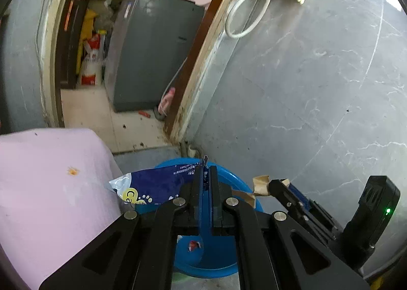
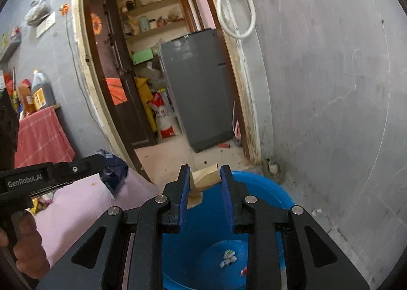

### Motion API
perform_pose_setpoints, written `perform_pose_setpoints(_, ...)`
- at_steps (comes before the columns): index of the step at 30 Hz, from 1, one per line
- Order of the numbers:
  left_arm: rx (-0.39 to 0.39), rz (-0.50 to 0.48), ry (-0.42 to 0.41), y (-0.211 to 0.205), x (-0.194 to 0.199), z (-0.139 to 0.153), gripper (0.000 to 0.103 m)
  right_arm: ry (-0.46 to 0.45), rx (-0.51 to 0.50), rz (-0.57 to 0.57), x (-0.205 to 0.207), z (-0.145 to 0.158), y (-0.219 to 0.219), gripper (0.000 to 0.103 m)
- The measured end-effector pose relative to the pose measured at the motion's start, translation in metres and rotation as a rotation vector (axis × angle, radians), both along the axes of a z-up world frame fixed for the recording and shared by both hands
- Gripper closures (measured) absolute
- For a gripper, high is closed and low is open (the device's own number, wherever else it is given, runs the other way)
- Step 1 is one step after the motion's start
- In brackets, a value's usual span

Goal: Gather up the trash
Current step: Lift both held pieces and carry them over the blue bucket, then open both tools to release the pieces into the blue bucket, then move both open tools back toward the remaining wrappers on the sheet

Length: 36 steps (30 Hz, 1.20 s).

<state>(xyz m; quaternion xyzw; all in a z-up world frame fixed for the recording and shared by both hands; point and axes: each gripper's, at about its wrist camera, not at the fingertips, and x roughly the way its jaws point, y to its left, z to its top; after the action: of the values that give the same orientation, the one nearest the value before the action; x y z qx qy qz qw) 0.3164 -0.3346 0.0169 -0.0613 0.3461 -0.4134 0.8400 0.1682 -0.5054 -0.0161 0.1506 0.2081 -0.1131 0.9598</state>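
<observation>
grippers tilt down over blue basin (image 2: 267,188): left (image 1: 206,173) clamps wrapper (image 1: 152,185), right (image 2: 204,175) cardboard (image 2: 204,175).

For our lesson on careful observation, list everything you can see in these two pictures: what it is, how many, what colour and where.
Bucket: one, blue, on the floor by the grey wall.
Scraps in the bucket: a few, white and red, on its bottom.
Snack bag: one, dark blue, pinched in the left gripper over the bucket.
Paper piece: one, tan, between the right gripper's fingers, above the bucket.
Cloth: one, pink, left of the bucket.
Cabinet: one, grey, beyond the doorway.
Sack: one, white and red, beside the cabinet.
Hose: one, white, looped on the wall.
Left gripper: one, black, shut.
Right gripper: one, black with blue pads.
</observation>
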Motion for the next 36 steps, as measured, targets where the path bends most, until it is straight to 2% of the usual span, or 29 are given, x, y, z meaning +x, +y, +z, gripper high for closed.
perform_pose_setpoints(4,-0.016,-0.012,0.082,-0.004,0.011,-0.010,0.100,0.023,0.025,-0.003,0.003,-0.008,-0.006,0.079)
perform_pose_setpoints(8,-0.014,-0.019,0.127,-0.012,0.019,-0.014,0.098,0.043,0.043,-0.006,0.007,-0.013,-0.010,0.078)
perform_pose_setpoints(12,-0.021,-0.013,0.130,-0.008,0.018,-0.012,0.084,0.048,0.053,-0.009,0.007,-0.014,-0.013,0.071)
perform_pose_setpoints(17,-0.020,0.012,0.071,0.006,0.010,-0.004,0.078,0.031,0.039,-0.005,0.006,-0.007,-0.010,0.066)
perform_pose_setpoints(19,-0.021,0.033,0.034,0.015,0.005,0.002,0.071,0.010,0.023,-0.003,0.003,0.001,-0.006,0.062)
perform_pose_setpoints(21,-0.023,0.061,0.000,0.026,0.000,0.009,0.060,-0.014,-0.001,0.002,-0.001,0.012,-0.001,0.059)
perform_pose_setpoints(25,-0.026,0.137,-0.079,0.055,-0.011,0.024,0.046,-0.063,-0.038,0.022,-0.009,0.034,0.013,0.050)
perform_pose_setpoints(26,-0.026,0.157,-0.097,0.064,-0.014,0.028,0.040,-0.073,-0.046,0.027,-0.010,0.038,0.017,0.045)
perform_pose_setpoints(27,-0.025,0.179,-0.114,0.073,-0.016,0.031,0.027,-0.090,-0.055,0.035,-0.012,0.045,0.023,0.041)
perform_pose_setpoints(29,-0.031,0.237,-0.154,0.094,-0.022,0.039,0.010,-0.119,-0.069,0.052,-0.014,0.056,0.033,0.027)
perform_pose_setpoints(30,-0.041,0.268,-0.179,0.107,-0.026,0.043,0.006,-0.129,-0.076,0.059,-0.015,0.061,0.038,0.025)
perform_pose_setpoints(36,-0.049,0.405,-0.273,0.164,-0.042,0.065,0.002,-0.190,-0.105,0.119,-0.015,0.085,0.077,0.008)
